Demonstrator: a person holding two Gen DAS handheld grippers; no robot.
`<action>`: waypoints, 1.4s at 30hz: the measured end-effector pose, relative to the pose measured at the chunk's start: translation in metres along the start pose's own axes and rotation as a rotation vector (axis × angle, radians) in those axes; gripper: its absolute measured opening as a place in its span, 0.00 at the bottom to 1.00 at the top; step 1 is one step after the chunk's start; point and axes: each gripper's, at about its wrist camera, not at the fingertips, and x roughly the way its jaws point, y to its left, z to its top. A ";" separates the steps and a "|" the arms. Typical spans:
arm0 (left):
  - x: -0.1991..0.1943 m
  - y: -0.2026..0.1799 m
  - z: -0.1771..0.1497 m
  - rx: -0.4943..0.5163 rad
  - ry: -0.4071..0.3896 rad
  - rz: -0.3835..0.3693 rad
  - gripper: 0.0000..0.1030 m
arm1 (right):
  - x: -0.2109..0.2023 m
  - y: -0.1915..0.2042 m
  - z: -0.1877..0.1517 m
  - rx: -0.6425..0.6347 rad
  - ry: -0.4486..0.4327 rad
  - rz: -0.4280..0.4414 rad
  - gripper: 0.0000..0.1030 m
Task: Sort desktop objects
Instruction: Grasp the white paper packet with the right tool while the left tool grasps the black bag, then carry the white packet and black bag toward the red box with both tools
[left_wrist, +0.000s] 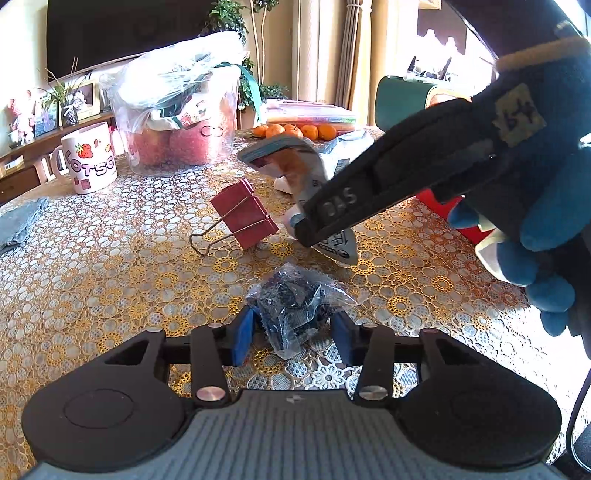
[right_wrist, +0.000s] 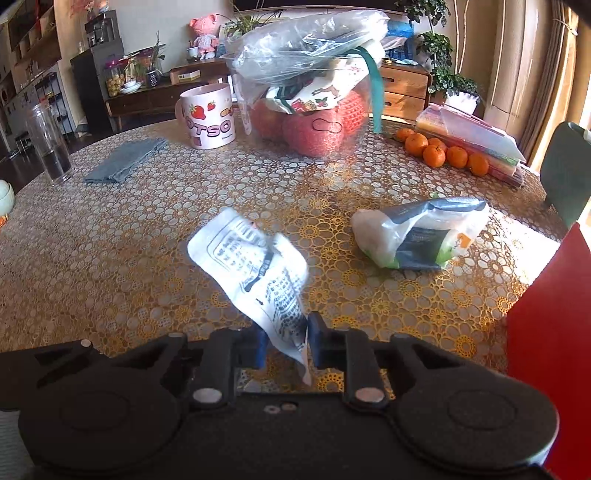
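Our left gripper (left_wrist: 291, 332) has its blue pads spread around a small clear bag of dark bits (left_wrist: 295, 306) lying on the lace-patterned table (left_wrist: 110, 266), the pads near it but seemingly not squeezing. Our right gripper (right_wrist: 286, 341) has closed on the lower corner of a crumpled white packet (right_wrist: 255, 266) printed with black text too small to read, lifted above the table. Behind stand a red binder clip (left_wrist: 243, 214) and a mug (left_wrist: 90, 162) lettered "LOTSO".

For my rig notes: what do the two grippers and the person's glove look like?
Both the left gripper and the right gripper are black with blue finger pads and silver pivot bolts. The right gripper's body bears raised letters "DAS". The glove is blue knit with a tan cuff band.
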 end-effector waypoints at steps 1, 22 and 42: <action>0.000 0.001 0.001 -0.006 0.002 -0.001 0.41 | -0.001 -0.001 -0.001 0.003 -0.004 -0.005 0.19; -0.036 -0.009 0.006 -0.049 -0.019 -0.034 0.32 | -0.069 -0.017 -0.040 0.149 -0.090 -0.015 0.17; -0.102 -0.072 0.030 0.010 -0.114 -0.113 0.32 | -0.174 -0.043 -0.096 0.282 -0.196 -0.029 0.17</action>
